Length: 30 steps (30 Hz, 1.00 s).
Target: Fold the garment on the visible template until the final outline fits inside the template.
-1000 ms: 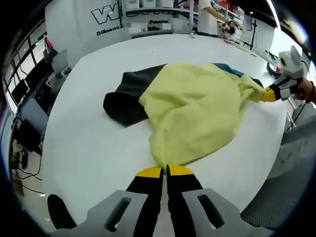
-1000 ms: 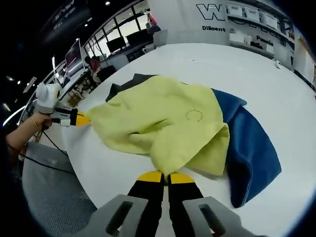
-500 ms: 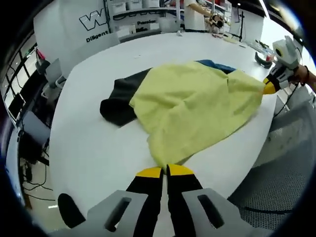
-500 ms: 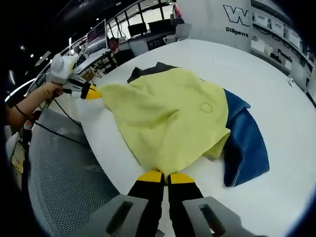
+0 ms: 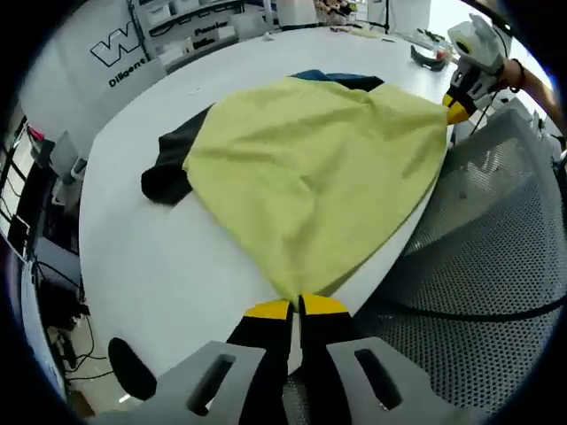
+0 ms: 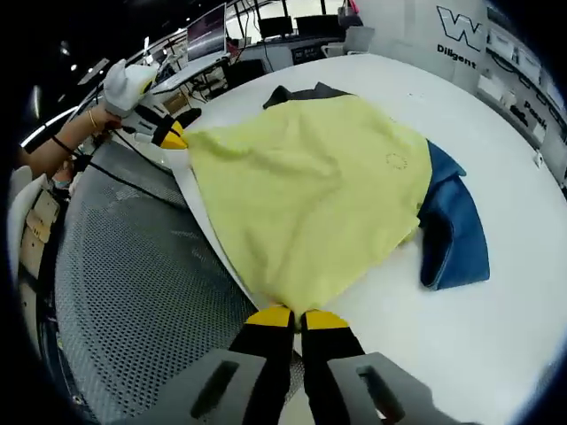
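A yellow garment (image 5: 317, 168) is stretched flat between both grippers, half over the white table (image 5: 151, 257) and half past its edge. My left gripper (image 5: 295, 307) is shut on one corner of it. My right gripper (image 6: 297, 317) is shut on another corner of the same yellow garment (image 6: 306, 186). The right gripper (image 5: 456, 108) shows at the upper right of the left gripper view, the left gripper (image 6: 170, 135) at the upper left of the right gripper view, each held by a hand.
A dark garment (image 5: 170, 164) pokes out from under the yellow one on one side, a blue garment (image 6: 452, 230) on the other. A perforated grey floor (image 6: 133, 292) lies beyond the table edge. Desks and monitors (image 6: 221, 27) stand further off.
Both grippers have pulled back off the table edge, drawing the yellow garment taut and flat. More of it now overhangs the edge, and the blue garment is more uncovered.
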Available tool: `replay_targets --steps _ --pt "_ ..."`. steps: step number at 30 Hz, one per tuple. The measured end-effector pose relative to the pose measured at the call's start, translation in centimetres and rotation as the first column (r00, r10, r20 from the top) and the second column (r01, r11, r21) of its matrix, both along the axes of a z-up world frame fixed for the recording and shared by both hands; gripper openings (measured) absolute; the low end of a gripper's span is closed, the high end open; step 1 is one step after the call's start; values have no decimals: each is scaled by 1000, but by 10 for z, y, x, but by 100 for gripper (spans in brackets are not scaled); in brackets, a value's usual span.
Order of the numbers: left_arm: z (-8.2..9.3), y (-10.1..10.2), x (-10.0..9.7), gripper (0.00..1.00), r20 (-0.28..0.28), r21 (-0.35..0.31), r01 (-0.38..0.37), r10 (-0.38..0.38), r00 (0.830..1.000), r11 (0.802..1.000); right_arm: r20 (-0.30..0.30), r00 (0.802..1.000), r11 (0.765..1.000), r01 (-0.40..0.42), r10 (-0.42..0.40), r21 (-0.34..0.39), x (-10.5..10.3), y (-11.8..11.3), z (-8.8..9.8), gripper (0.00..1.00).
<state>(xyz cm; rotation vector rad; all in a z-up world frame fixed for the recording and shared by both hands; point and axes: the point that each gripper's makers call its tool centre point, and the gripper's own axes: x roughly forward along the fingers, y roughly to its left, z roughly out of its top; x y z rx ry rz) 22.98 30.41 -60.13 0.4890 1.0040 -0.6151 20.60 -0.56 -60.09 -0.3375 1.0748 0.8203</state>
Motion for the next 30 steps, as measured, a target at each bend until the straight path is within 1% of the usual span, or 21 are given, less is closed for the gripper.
replay_targets --steps 2,6,7,8,10,11,12,13,14,15,16,19,20,21,22,23,25,28,29,30 --pt "-5 2 -6 4 -18 43 24 -24 1000 999 -10 1000 1000 9 -9 -14 -2 -4 -4 0" --pt "-6 1 -10 4 -41 44 19 -17 999 999 -26 1000 999 10 -12 -54 -7 -9 -12 0" --pt "-7 1 -13 4 -58 43 5 -3 998 999 -27 999 998 19 -21 -61 -7 -10 -15 0" --pt "-8 0 -15 5 -67 41 7 -4 998 999 -25 999 997 32 -33 -68 -6 -13 -19 0" --pt "-10 0 -17 6 -77 40 2 2 997 999 -18 997 994 69 -71 -80 -4 -17 -23 0" --pt "-9 1 -17 12 -72 42 -3 6 997 999 -14 996 993 82 -83 -83 -3 -19 -23 1" --pt "-8 5 -13 19 -50 45 -35 37 998 998 -2 996 992 91 -91 -82 -1 -21 -22 5" --pt "-5 7 -10 26 -31 33 -60 61 998 998 18 994 991 111 -110 -69 3 -22 -19 11" --pt "-3 7 -9 34 -29 22 -66 67 997 998 29 990 990 137 -136 -42 7 -21 -15 17" --pt "-1 8 -7 38 -27 9 -84 84 996 996 35 986 986 164 -163 -21 11 -21 -12 22" --pt "0 9 -5 41 -26 -4 -101 101 995 995 41 981 982 191 -190 -1 15 -22 -8 25" --pt "7 11 6 45 9 -26 -121 122 993 992 82 971 975 222 -223 30 30 -26 2 28" --pt "11 11 13 47 30 -52 -154 156 987 987 90 967 971 234 -238 48 36 -26 6 31" --pt "13 10 18 48 41 -76 -177 180 983 981 90 963 967 248 -253 61 39 -26 8 35" --pt "17 8 22 50 43 -112 -201 207 977 973 92 954 957 277 -285 84 45 -26 11 40" --pt "19 8 24 53 42 -127 -202 208 977 971 92 950 952 290 -298 94 49 -27 13 44" --pt "23 10 31 57 57 -133 -210 219 974 969 107 942 945 307 -319 113 60 -29 18 48" --pt "26 12 39 61 77 -136 -219 230 970 966 119 935 938 320 -335 134 71 -29 24 51" --pt "27 15 51 64 114 -143 -217 234 966 966 141 927 932 326 -349 160 82 -29 30 52" --pt "28 17 58 66 133 -149 -222 242 961 963 147 921 927 334 -360 173 88 -29 34 54"
